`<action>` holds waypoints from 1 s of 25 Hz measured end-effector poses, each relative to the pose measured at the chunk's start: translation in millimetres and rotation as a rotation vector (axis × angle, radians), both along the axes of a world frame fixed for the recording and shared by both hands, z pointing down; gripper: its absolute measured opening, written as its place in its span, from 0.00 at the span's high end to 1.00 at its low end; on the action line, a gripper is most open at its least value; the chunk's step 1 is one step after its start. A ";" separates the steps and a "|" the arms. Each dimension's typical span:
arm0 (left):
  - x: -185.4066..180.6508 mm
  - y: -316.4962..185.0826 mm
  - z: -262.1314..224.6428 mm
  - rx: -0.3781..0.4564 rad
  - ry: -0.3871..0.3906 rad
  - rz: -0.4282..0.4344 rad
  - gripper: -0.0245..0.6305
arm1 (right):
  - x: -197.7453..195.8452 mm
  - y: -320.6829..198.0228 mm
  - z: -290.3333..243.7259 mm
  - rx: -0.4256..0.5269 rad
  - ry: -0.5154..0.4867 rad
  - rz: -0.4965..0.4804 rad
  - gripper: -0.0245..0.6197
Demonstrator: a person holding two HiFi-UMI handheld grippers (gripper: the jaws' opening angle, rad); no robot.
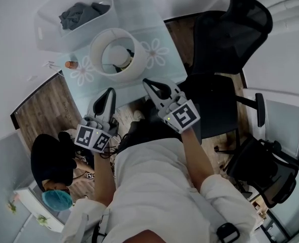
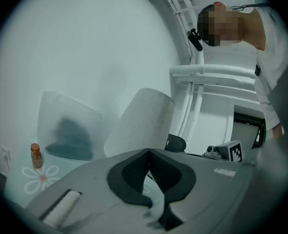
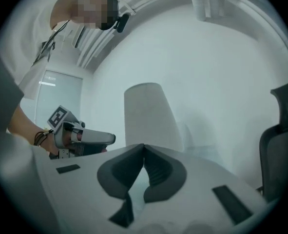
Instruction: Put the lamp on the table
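Lamp: plain off-white shade.
Table: pale aqua top with a white daisy print at 3 and 9 o'clock of the lamp.
Bin, 11 o'clock: translucent white.
Cloth: dark grey.
Bottle: orange.
Floor: brown wood grain.
Chairs: black.
Left gripper and right gripper: grey, with black-lined jaws and black-and-white square markers.

Both grippers held out forward, side by side, well apart. The left gripper: jaws closed tip to tip, nothing between, roughly level. The right gripper: jaws closed, empty, tipped slightly down.
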State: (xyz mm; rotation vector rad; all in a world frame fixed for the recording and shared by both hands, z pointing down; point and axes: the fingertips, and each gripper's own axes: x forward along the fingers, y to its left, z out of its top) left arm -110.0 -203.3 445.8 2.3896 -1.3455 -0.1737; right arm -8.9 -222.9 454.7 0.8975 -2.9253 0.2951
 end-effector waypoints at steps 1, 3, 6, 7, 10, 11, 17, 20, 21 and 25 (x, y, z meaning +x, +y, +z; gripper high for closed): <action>0.5 0.5 -8.7 0.011 0.000 0.003 0.96 | -2.3 2.1 -10.5 0.012 -0.004 -0.006 0.96; 1.7 1.6 -26.2 0.032 0.002 0.009 0.96 | -5.9 5.9 -30.0 0.033 -0.014 -0.013 0.96; 4.0 4.6 -51.7 0.058 0.007 0.020 0.96 | -8.8 10.6 -56.1 0.052 -0.032 -0.010 0.96; 5.1 5.9 -60.2 0.067 0.008 0.025 0.96 | -9.5 11.6 -64.0 0.058 -0.039 -0.007 0.96; 7.4 10.3 -83.6 0.094 0.004 0.034 0.96 | -11.6 13.8 -85.7 0.074 -0.058 0.000 0.96; 7.2 11.9 -90.2 0.102 0.004 0.033 0.96 | -12.7 15.1 -92.5 0.079 -0.062 -0.002 0.96; -1.5 19.3 -117.3 0.133 0.021 -0.003 0.96 | -18.1 24.0 -127.1 0.120 -0.067 -0.019 0.96; -3.9 21.0 -125.0 0.150 0.015 -0.008 0.96 | -18.1 28.0 -138.3 0.132 -0.068 -0.021 0.96; -4.3 21.3 -127.2 0.156 0.014 -0.008 0.96 | -17.7 29.3 -140.3 0.133 -0.067 -0.020 0.96; -4.2 21.6 -130.2 0.166 0.012 -0.005 0.96 | -14.8 31.8 -140.7 0.126 -0.068 -0.010 0.96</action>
